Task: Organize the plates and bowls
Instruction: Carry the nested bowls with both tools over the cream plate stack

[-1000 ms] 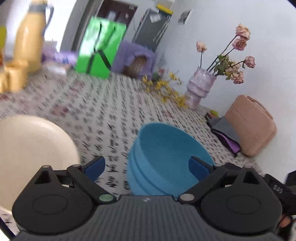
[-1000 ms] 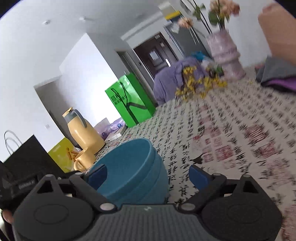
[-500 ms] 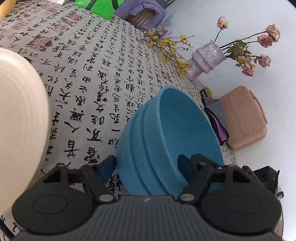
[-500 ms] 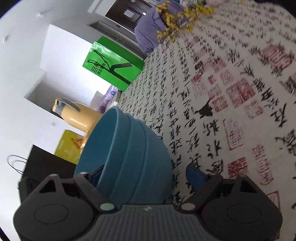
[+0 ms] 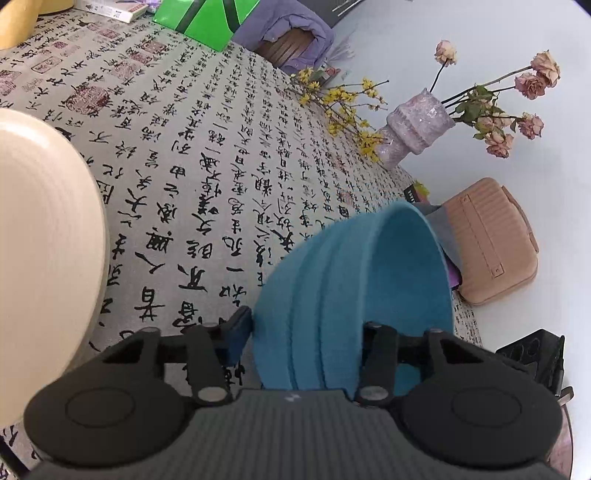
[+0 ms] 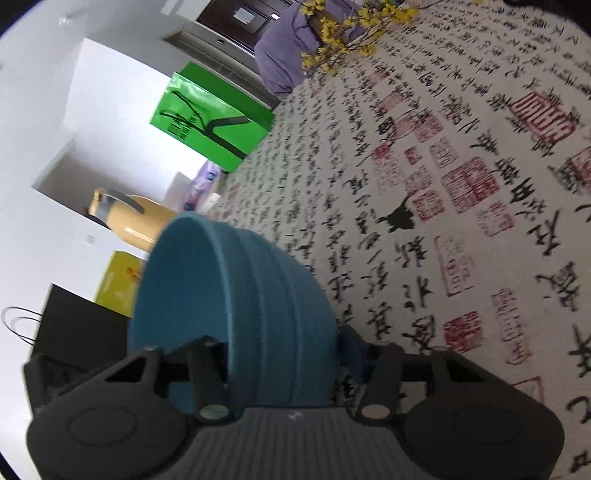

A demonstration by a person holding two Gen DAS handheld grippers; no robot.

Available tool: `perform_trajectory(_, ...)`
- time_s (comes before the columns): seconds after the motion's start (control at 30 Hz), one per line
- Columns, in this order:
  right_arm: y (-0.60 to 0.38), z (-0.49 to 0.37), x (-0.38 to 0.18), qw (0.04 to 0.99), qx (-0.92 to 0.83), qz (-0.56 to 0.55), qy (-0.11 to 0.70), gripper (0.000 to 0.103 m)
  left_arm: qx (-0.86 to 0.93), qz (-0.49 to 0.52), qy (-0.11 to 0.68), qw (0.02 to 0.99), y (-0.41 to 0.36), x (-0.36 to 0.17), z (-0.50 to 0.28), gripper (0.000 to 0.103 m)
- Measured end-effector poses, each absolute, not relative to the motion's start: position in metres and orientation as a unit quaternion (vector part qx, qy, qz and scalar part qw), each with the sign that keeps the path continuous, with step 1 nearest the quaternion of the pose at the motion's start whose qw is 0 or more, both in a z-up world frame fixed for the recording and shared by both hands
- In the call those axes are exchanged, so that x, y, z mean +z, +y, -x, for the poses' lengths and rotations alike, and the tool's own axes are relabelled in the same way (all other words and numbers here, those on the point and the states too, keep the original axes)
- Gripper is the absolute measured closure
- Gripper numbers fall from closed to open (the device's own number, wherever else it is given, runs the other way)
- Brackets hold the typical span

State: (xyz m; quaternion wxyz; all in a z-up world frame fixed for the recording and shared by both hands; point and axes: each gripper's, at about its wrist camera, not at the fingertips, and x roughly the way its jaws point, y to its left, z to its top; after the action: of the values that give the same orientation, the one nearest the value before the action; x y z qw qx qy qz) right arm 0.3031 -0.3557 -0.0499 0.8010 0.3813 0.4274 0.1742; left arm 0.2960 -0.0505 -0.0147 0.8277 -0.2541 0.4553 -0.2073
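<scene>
Left wrist view: broad bare tablecloth (image 5: 207,155) runs from centre to upper left, passable. Cream plate (image 5: 40,258) blocks the left edge. Stacked blue bowls (image 5: 354,280) fill lower centre. Vase (image 5: 413,129), yellow flower sprigs (image 5: 343,107) and tan case (image 5: 487,240) crowd the right. Green bag (image 5: 207,18) closes the top.

Right wrist view: cloth lies open across the right half.

- Left wrist view looks down along its fingers, close on the blue bowls' (image 5: 351,288) rim.
- Right wrist view faces them (image 6: 240,295) from the opposite side; both share the tablecloth (image 5: 207,155).
</scene>
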Motion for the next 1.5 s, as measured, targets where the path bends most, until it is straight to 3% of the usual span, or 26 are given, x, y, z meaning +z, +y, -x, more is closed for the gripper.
perform_trajectory(0.1, -0.356, -0.302, -0.049, 0.802, 0.162, -0.380, 0.431, 0.065, -0.208, 0.250, 0.453, 0.830, -0.051, -0.013, -0.295, 0.061)
perform_trajectory(0.7, -0.272, -0.326, -0.002, 0.831, 0.185, -0.303, 0.429, 0.065, -0.184, 0.301, 0.413, 0.840, 0.030, 0.013, -0.296, 0.063)
perform_trajectory(1.17, -0.134, -0.394, 0.006, 0.756, 0.272, -0.253, 0.539, 0.065, -0.057, 0.358, 0.456, 0.813, 0.160, 0.029, -0.300, 0.064)
perform_trajectory(1.5, -0.095, -0.398, -0.007, 0.728, 0.273, -0.244, 0.580, 0.062, -0.037, 0.373, 0.472, 0.798, 0.190, 0.019, -0.298, 0.058)
